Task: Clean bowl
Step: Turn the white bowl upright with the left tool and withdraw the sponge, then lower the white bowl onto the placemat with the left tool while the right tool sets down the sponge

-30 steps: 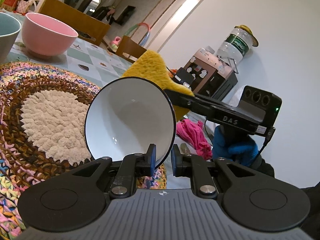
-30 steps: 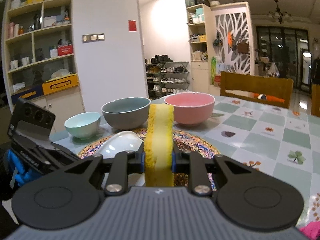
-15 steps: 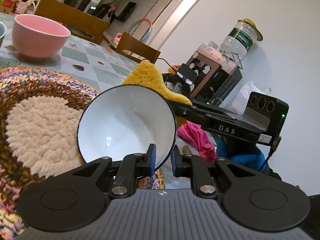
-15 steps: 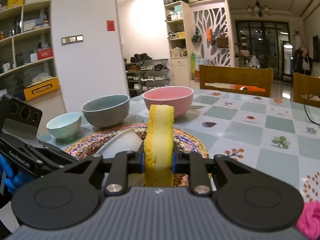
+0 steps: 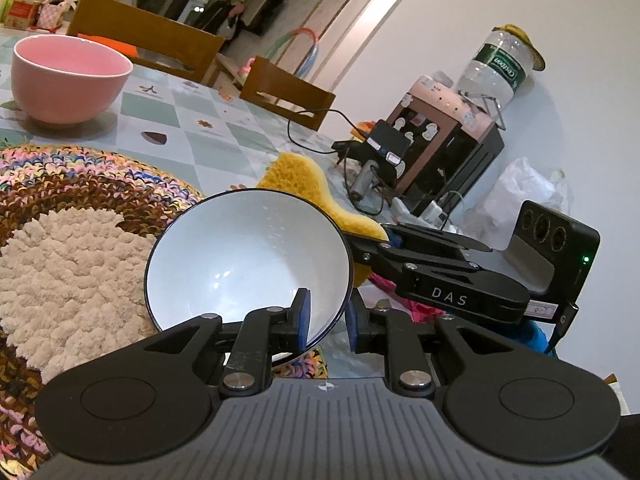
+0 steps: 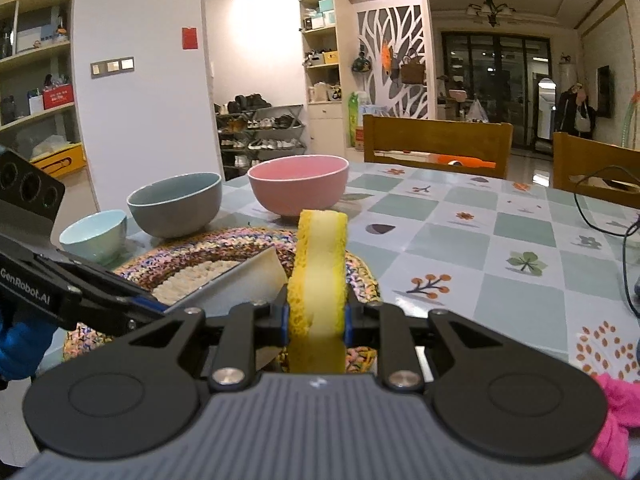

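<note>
**White glossy bowl with a thin dark rim (image 5: pixel 248 264) opens away from the sponge**

Left wrist view: I have the left gripper (image 5: pixel 326 318) on the bowl's near rim, one blue pad inside the wall and the other outside it. Its jaws have just been opening a little with the rim between them. The bowl stands tipped on edge above the round multicoloured crocheted mat (image 5: pixel 80 200), so I judge the hold is loosened, not let go. The white hollow faces straight back at my left camera. The yellow porous sponge (image 5: pixel 304 176) peeks out from behind the bowl's upper right rim, carried by the right gripper (image 5: pixel 384 240), whose black arm comes in from the right. So the sponge is on the bowl's outer side, behind the wall.

Right wrist view: the right gripper (image 6: pixel 316 316) is clamped on the sponge (image 6: pixel 320 272), which stands upright between the pads, long axis pointing up and squeezed at the waist. The bowl (image 6: pixel 248 284) shows only as a white wedge of outer wall, just left of the sponge and close to touching it; I cannot tell whether they meet. The left gripper (image 6: pixel 152 308) reaches in from the left, its tips hidden behind my right gripper's frame. The mat (image 6: pixel 208 256) lies beyond both.

My read: the right hand is the nearer one for wiping. To reach the hollow, the sponge must go up and leftward over the rim, or the left wrist must turn the opening toward it.
</note>
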Available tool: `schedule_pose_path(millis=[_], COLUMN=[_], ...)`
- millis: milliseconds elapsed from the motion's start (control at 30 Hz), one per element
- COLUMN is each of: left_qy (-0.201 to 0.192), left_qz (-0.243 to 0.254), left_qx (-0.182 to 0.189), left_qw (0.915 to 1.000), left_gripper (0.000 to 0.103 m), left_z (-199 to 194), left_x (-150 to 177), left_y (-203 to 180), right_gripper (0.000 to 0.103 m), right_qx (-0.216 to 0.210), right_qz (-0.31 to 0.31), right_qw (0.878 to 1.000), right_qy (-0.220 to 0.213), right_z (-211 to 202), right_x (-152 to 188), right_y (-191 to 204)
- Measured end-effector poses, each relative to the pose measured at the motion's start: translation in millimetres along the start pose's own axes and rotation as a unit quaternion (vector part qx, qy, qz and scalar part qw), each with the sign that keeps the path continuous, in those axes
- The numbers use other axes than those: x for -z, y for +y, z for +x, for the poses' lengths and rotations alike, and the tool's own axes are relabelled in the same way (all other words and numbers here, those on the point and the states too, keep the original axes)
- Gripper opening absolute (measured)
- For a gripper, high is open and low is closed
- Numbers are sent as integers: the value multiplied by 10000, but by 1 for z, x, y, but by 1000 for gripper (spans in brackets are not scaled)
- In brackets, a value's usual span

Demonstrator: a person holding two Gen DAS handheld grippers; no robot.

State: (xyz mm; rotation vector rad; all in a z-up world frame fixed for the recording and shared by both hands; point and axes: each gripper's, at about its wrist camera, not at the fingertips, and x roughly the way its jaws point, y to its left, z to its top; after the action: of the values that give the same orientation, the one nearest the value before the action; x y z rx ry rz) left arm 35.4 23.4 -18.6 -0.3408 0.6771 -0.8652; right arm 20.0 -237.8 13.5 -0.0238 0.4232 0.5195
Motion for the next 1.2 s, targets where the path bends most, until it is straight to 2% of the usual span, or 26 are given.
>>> schedule_pose_path(millis=[600,933,1200], left_qy=[178,238,198], left_qz=[333,680,768], left_qx=[-395,-727,-907], left_qw=[9985,9947,9927], left_gripper=[24,28,37], left_z=[28,38,36], left_x=[1,0,-2], left_y=[-26,-40,-44], right_gripper=[26,27,31], right_qx=[924,1115,1178], right_qz=[-336,-293,-264], right_qw=[9947,9923,9917], right_qy=[296,445,452], right_z=[8,13,11], right_x=[9,11,10], right_y=[-4,-11,-12])
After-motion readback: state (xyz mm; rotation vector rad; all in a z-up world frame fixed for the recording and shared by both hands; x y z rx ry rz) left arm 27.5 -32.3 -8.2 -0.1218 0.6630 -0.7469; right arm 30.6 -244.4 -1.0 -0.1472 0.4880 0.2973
